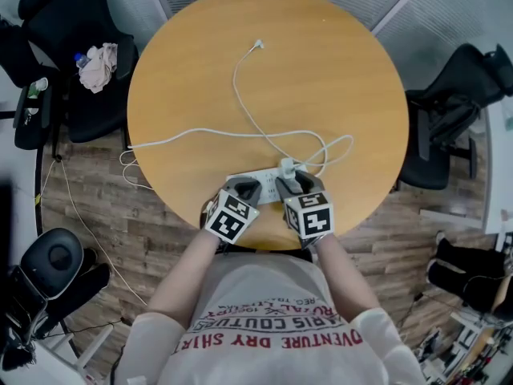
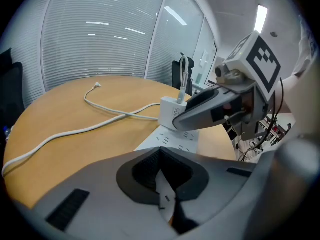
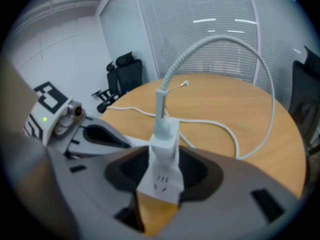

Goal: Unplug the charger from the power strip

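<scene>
A white power strip (image 1: 258, 186) lies near the front edge of the round wooden table (image 1: 321, 70). A white charger (image 1: 286, 167) stands plugged into it, and its thin cable (image 1: 239, 95) loops away across the tabletop. My right gripper (image 1: 295, 184) is open, with the charger (image 3: 165, 134) standing between its jaws and dark gaps showing on both sides; the power strip (image 3: 161, 181) shows below. My left gripper (image 1: 247, 189) rests on the left part of the strip; its fingertips (image 2: 161, 156) look shut together, with the strip (image 2: 175, 140) beneath them. The charger (image 2: 170, 113) sits just beyond, behind the right gripper's finger (image 2: 200, 111).
The strip's thick white cord (image 1: 160, 141) runs left and drops off the table edge. A black chair (image 1: 80, 95) holding a cloth (image 1: 98, 66) stands at the left, and another black chair (image 1: 449, 127) at the right. The person's body is close against the front edge.
</scene>
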